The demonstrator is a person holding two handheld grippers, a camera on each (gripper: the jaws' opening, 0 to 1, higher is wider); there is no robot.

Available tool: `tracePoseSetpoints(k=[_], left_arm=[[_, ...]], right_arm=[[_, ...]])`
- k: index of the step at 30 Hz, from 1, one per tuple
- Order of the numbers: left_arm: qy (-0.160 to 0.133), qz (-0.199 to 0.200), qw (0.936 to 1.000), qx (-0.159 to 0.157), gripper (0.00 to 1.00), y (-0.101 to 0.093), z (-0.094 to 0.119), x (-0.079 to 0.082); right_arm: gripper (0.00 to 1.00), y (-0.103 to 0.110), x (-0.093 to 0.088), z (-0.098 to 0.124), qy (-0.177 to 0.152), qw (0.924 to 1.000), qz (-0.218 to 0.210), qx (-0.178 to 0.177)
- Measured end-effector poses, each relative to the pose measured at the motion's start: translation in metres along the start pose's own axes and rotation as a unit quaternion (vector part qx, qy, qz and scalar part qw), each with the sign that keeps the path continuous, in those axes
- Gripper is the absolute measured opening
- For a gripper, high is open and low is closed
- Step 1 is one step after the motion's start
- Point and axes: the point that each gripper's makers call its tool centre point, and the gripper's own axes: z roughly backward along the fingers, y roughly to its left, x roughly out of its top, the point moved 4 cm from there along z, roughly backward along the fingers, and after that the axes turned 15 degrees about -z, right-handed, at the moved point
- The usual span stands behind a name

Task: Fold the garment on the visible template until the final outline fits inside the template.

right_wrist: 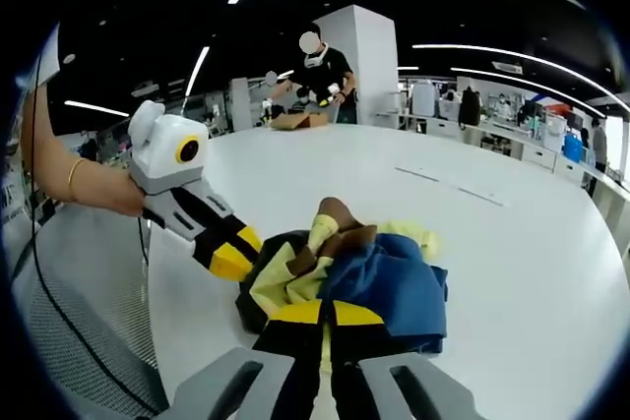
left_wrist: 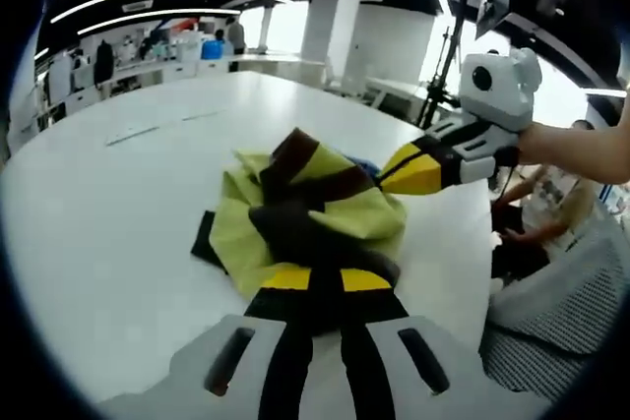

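A crumpled garment (left_wrist: 305, 213) in yellow-green, dark brown and blue lies bunched in the middle of the white round table (left_wrist: 118, 213). My left gripper (left_wrist: 315, 277) is shut on its near dark fold. My right gripper (left_wrist: 386, 177) comes in from the right with its yellow tips at the garment's far edge. In the right gripper view, the right gripper (right_wrist: 327, 314) is shut on the garment (right_wrist: 374, 277), with a yellow-green strip pinched between its jaws beside the blue panel. The left gripper (right_wrist: 239, 251) comes in from the left at the cloth's dark edge.
Thin pale marks (left_wrist: 157, 128) lie on the table beyond the garment, also visible as marks (right_wrist: 453, 184). A person (right_wrist: 320, 66) stands by a cardboard box (right_wrist: 295, 121) at the far edge. Another person (left_wrist: 536, 206) sits beside the table, near a tripod (left_wrist: 445, 61).
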Motion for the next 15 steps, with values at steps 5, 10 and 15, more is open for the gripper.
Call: tracePoseSetpoints(k=[5, 10, 15], left_arm=[[0.004, -0.014, 0.9998, 0.011, 0.0, 0.0, 0.001, 0.001], [0.005, 0.005, 0.9998, 0.018, 0.0, -0.001, 0.008, 0.001], [-0.016, 0.012, 0.9994, 0.027, 0.0, -0.002, 0.021, 0.01]], right_arm=[[0.0, 0.0, 0.0, 0.0, -0.005, 1.0, 0.0, 0.0], [0.0, 0.001, 0.0, 0.001, -0.005, 1.0, -0.001, -0.001], [0.0, 0.002, 0.006, 0.006, -0.016, 0.9999, -0.002, -0.006]])
